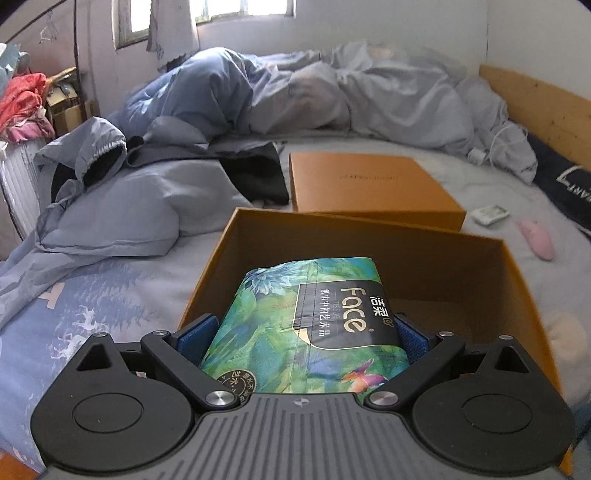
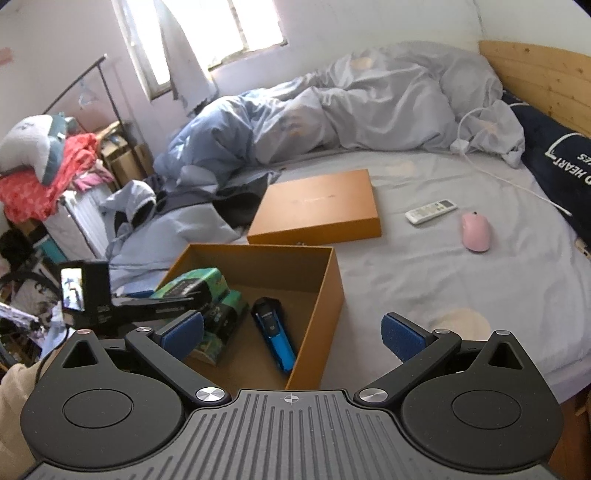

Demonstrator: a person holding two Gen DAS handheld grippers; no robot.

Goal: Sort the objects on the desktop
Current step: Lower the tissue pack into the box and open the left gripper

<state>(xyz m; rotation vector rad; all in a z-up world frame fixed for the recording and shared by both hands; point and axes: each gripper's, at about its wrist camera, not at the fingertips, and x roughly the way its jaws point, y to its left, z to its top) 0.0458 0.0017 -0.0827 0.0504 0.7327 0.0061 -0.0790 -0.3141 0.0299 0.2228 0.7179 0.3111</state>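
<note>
The left gripper [image 1: 301, 334] was clamped on a green tissue pack [image 1: 306, 325], its blue pads pressing the pack's two sides, and it held the pack over the near left part of an open orange box [image 1: 436, 258] that sat on the bed [image 1: 147, 280]. From the right wrist view, the same pack [image 2: 195, 284] showed at the box's left wall with the left gripper's black body reaching in from the left, and a second green pack [image 2: 221, 317] lay lower in the box [image 2: 321, 295] just beside it; whether the two packs touched could not be told. A blue device [image 2: 275, 338] lay flat on the box floor to the right of the packs, near the right wall. The right gripper [image 2: 291, 334] hung above the near edge of the box with its jaws spread wide and nothing between them. Just beyond the box lay its orange lid [image 2: 317, 206], flat on the sheet and close to the box's far wall. Further right on the sheet, well apart from the box, were a white remote [image 2: 430, 211] and a pink mouse [image 2: 475, 232], near each other but not touching. A rumpled grey-blue duvet [image 2: 332, 110] was heaped along the far side of the bed under the window [image 2: 221, 33], with a wooden headboard [image 2: 543, 77] at the right.
</note>
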